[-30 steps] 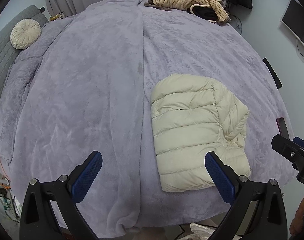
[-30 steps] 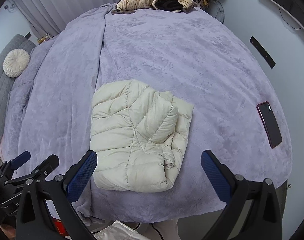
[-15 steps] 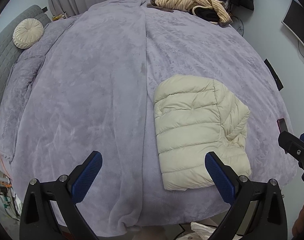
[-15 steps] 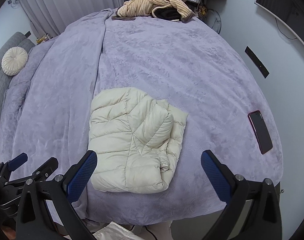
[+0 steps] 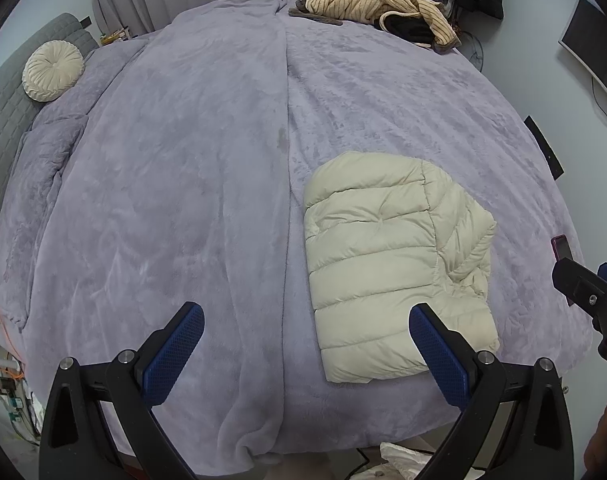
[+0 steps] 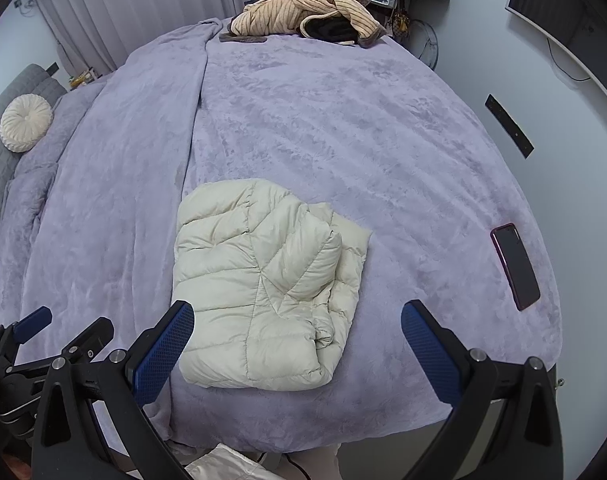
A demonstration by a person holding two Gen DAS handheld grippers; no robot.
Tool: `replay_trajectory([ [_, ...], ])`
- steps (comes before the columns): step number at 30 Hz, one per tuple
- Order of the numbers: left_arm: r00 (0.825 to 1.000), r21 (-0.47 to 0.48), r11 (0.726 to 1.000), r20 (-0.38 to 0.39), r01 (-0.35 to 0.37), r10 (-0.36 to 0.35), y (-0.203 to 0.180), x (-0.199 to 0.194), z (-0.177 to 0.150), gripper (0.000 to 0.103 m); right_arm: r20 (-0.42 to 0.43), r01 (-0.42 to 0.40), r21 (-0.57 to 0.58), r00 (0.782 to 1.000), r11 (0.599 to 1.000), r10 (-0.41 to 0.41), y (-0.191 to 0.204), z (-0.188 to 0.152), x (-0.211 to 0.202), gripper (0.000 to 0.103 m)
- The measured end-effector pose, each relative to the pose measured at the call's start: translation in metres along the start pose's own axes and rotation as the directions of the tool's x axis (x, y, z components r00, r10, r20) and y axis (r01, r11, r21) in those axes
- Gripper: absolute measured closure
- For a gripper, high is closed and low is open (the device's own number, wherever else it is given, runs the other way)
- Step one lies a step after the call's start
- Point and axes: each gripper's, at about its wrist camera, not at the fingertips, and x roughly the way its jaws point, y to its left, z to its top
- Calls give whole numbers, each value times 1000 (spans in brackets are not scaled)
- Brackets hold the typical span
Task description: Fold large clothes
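You are holding your left tool (image 5: 305,338) and your right tool (image 6: 297,336) above the near edge of the bed (image 5: 183,160), both with fingers spread wide apart and gripping nothing. The cream jacket (image 6: 269,304) is lying folded into a compact bundle on the purple blanket (image 6: 343,120) near that edge, clear of both tools. A phone (image 6: 515,266) is sitting well to the jacket's right, a heap of striped clothes (image 5: 377,4) is lying at the far end, and a round cushion (image 5: 53,70) is resting at the far left.
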Motion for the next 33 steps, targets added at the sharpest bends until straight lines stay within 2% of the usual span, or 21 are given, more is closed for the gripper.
replay_trajectory([
  [33, 1000, 21, 1000, -1, -4, 4, -6, 1, 3, 0, -5, 15, -4, 1000, 1000, -15, -4, 2, 3, 0],
])
